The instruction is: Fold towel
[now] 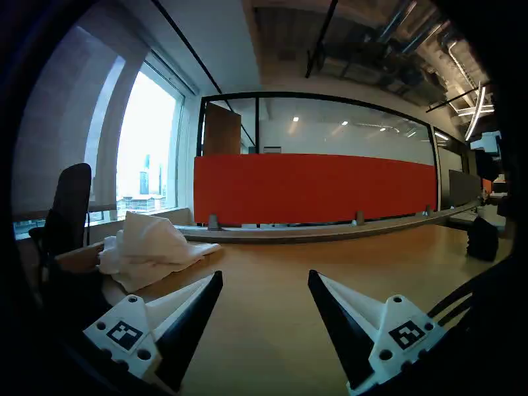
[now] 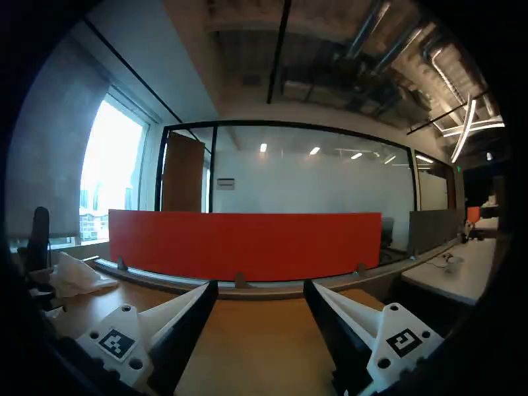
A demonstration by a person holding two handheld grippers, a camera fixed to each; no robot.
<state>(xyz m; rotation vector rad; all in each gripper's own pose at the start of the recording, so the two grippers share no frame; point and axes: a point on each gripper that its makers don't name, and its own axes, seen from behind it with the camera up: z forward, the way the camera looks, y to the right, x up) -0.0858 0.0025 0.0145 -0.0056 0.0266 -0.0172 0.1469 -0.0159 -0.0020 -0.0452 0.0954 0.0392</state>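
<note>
Nothing of the folding looks done: the towel (image 1: 148, 247) lies in a crumpled white heap at the left middle of the left gripper view, toward the far left end of the bench (image 1: 369, 254), in front of the window (image 1: 148, 152) and beside a dark chair (image 1: 66, 211). It is bunched up, with a peak rising in the middle and one flap trailing out flat to the right; no neat edge or crease shows. In the right gripper view the same heap sits small at the lower left of the frame, well apart from that gripper. The left gripper (image 1: 264, 273) hangs low over bare wood at the bottom of its frame, its fingers spread wide with nothing between them, and the towel lies ahead and off to the left of them, near but not touching. The right gripper (image 2: 261, 284) likewise has its fingers wide apart and empty, pointing toward the red divider panel (image 2: 244, 244) that runs along the back of the bench. So, as I judge it, the whole job is left: both grippers have to reach the heap, spread it flat on the wood, find its corners and then bring one edge over onto the other; the bare wood beside the towel seems to give room for that
</note>
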